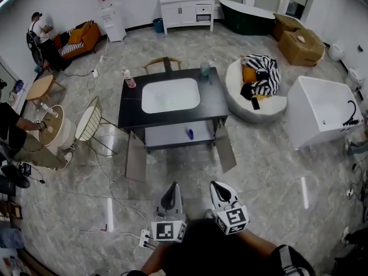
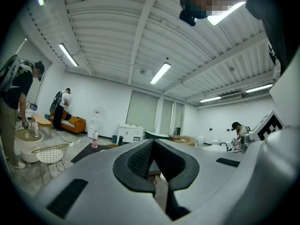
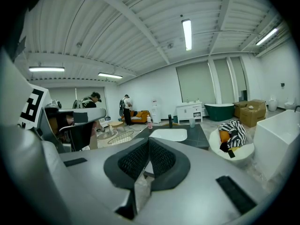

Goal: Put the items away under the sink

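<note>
A black vanity (image 1: 215,99) with a white sink basin (image 1: 171,95) stands in the middle of the room, both cabinet doors (image 1: 136,156) swung open. A pink bottle (image 1: 129,78) and a pale green bottle (image 1: 205,68) stand on its top. A small blue item (image 1: 190,133) lies on the shelf under the basin. My left gripper (image 1: 172,187) and right gripper (image 1: 218,186) are held close to my body, well short of the vanity. Both are shut with nothing between the jaws. The right gripper view shows the basin (image 3: 168,134) and pink bottle (image 3: 149,122) far ahead.
A white beanbag (image 1: 247,105) with a striped cloth sits right of the vanity, and a white bathtub (image 1: 322,111) beyond it. A wire chair (image 1: 89,122) and round side table (image 1: 54,125) stand at left beside a person. Cables and a power strip (image 1: 145,237) lie on the floor.
</note>
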Tool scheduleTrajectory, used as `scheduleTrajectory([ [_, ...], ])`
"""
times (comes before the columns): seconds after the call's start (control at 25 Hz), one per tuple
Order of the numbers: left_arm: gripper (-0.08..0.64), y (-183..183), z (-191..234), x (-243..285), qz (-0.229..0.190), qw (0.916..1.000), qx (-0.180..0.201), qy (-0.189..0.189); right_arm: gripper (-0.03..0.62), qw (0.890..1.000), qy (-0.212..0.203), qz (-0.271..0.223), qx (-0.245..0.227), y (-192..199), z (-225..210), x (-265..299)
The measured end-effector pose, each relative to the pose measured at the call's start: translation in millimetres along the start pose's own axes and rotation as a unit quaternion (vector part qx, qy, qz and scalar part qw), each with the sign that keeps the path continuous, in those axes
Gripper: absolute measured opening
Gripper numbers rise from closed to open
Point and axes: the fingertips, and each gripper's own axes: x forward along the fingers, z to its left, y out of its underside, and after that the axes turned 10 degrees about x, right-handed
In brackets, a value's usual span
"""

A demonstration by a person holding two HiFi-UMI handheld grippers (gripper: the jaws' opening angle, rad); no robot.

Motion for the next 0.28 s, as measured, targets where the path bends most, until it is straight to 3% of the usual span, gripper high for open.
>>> scheduleTrajectory([
  [0.28, 0.015, 2.2, -5.0, -0.6, 0.008, 1.0, 0.0, 0.001, 0.009, 1.0, -0.004, -0.002, 0.002, 0.0, -1.5, -3.9],
])
